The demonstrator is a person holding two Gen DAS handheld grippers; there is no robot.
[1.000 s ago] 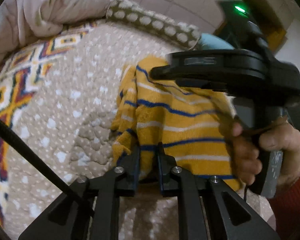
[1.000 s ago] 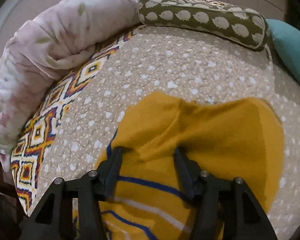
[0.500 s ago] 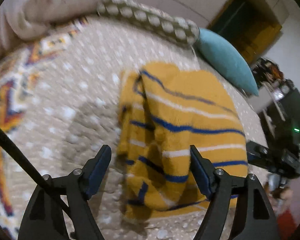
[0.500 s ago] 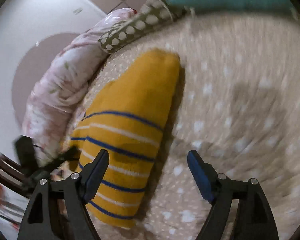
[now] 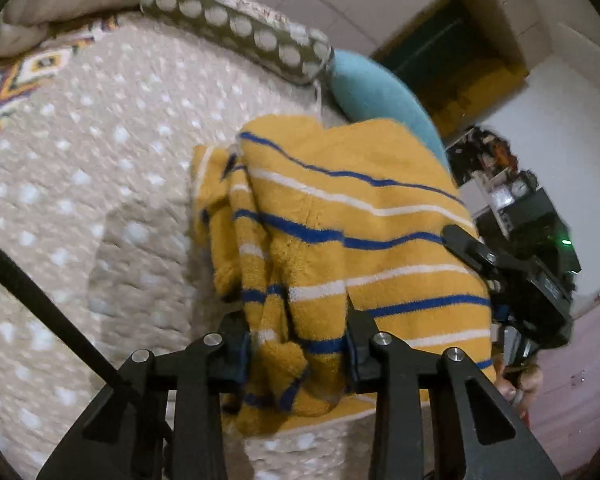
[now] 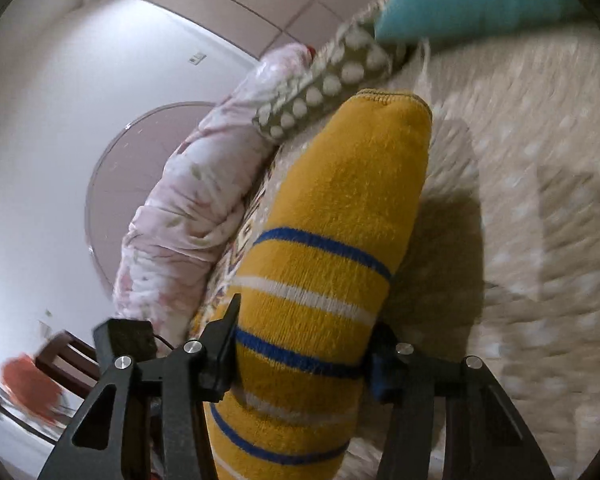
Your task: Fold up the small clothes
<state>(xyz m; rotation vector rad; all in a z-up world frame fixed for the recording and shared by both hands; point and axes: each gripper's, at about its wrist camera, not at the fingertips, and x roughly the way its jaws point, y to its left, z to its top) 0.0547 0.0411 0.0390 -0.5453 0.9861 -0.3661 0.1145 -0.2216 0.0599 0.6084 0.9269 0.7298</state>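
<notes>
Your left gripper [image 5: 296,348] has just been closing, and its jaws now pinch a bunched fold at the near edge of the yellow sweater [image 5: 340,248], the fabric pressed between both pads. Your right gripper [image 6: 300,344] has also just been closing; its jaws sit against both sides of the sweater's folded edge, with the cloth filling the gap between them. The sweater, yellow with blue and white stripes, lies on the beige dotted bedspread [image 5: 100,200], partly folded over itself, with a loose crumpled strip along its left side in the left wrist view. In that view your right gripper shows at the sweater's right edge, your hand [image 5: 516,376] around its handle. Beyond the sweater a dotted olive bolster [image 5: 236,28] runs along the far edge of the bed, a teal cushion [image 5: 376,92] just beside it. In the right wrist view a pink floral quilt [image 6: 188,208] is heaped against the bolster. Both views are motion-blurred at the bedspread.
</notes>
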